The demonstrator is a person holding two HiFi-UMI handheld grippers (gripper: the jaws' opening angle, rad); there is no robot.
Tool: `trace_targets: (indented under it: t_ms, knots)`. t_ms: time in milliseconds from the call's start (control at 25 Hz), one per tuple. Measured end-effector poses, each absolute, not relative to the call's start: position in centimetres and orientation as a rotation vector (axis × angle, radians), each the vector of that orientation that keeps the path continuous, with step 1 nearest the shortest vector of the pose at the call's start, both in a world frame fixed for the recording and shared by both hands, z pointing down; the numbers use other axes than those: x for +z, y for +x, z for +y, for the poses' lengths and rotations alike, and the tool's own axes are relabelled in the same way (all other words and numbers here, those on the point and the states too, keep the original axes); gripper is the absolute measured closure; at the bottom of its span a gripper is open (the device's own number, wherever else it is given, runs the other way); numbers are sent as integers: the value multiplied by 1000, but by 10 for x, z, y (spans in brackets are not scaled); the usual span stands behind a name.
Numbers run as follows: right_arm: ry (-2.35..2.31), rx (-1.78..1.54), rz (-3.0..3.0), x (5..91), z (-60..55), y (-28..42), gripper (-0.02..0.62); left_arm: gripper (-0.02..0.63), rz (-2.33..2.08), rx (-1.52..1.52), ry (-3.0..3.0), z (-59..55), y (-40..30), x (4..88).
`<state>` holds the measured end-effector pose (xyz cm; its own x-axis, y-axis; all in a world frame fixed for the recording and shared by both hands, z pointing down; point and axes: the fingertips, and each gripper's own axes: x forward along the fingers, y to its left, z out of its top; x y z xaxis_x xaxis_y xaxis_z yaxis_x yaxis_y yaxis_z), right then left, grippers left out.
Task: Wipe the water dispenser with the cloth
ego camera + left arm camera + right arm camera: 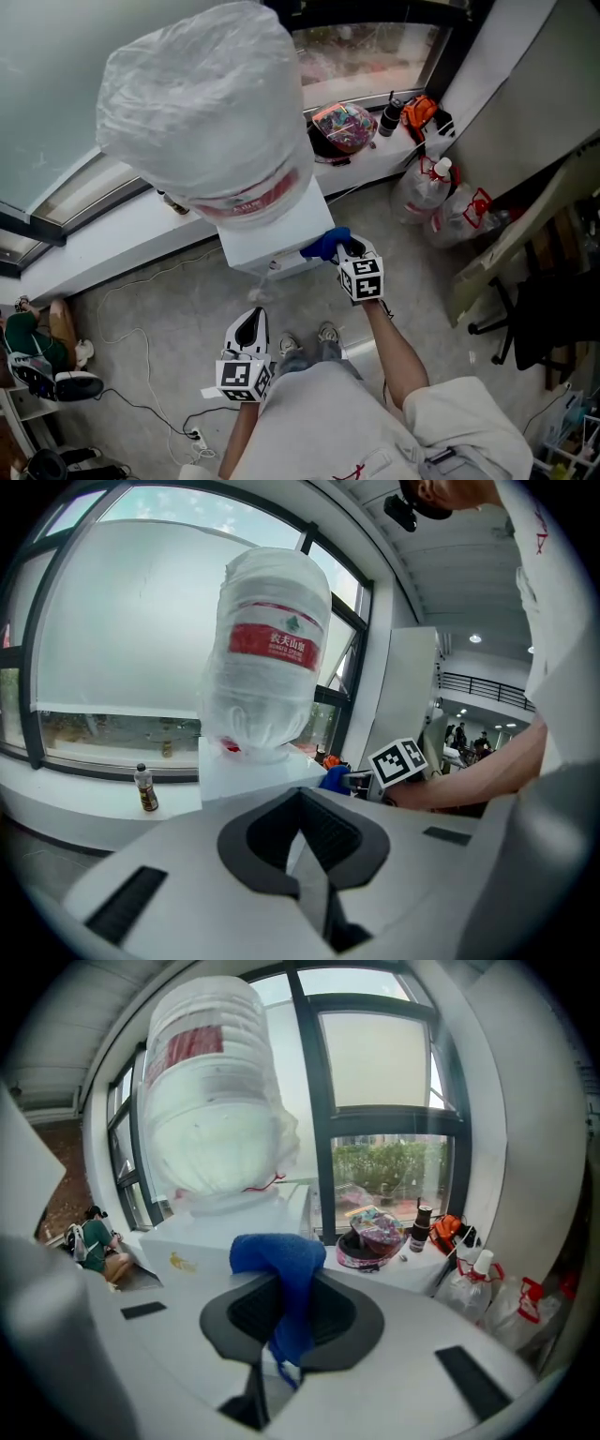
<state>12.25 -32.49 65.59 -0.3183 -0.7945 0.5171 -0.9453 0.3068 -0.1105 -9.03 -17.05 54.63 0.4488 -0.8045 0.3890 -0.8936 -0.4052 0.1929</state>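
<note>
The white water dispenser [272, 234] stands by the window, topped by a big bottle [211, 112] wrapped in clear plastic. My right gripper [342, 248] is shut on a blue cloth [326, 244], held against the dispenser's top front right corner. In the right gripper view the cloth [281, 1269] hangs between the jaws, with the dispenser [225, 1227] just ahead. My left gripper [249, 328] hangs lower, in front of the dispenser's base, jaws together and empty. In the left gripper view the bottle [272, 649] rises ahead, and the cloth [335, 778] sits at the right.
On the windowsill lie a colourful helmet [342, 127], a black bottle [390, 117] and an orange item [420, 111]. Plastic bags with spray bottles [441, 197] stand right of the dispenser. Cables [141, 309] run over the floor. An office chair [534, 319] is at the right.
</note>
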Motion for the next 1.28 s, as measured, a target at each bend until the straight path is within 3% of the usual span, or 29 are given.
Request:
trace_targets:
  t_ms: [240,560,1280]
  knots:
    - [1614,555,-2191,648,-325,152,541,594,-1400,339,2360,-176,-71,548]
    - [1562,551,-2213,648,-293,134,541,594,-1403,315,2375,-167,-71,541]
    - [896,488,-2520,658,-207,-134,541,594,-1691,248,2159,-115,-180,546]
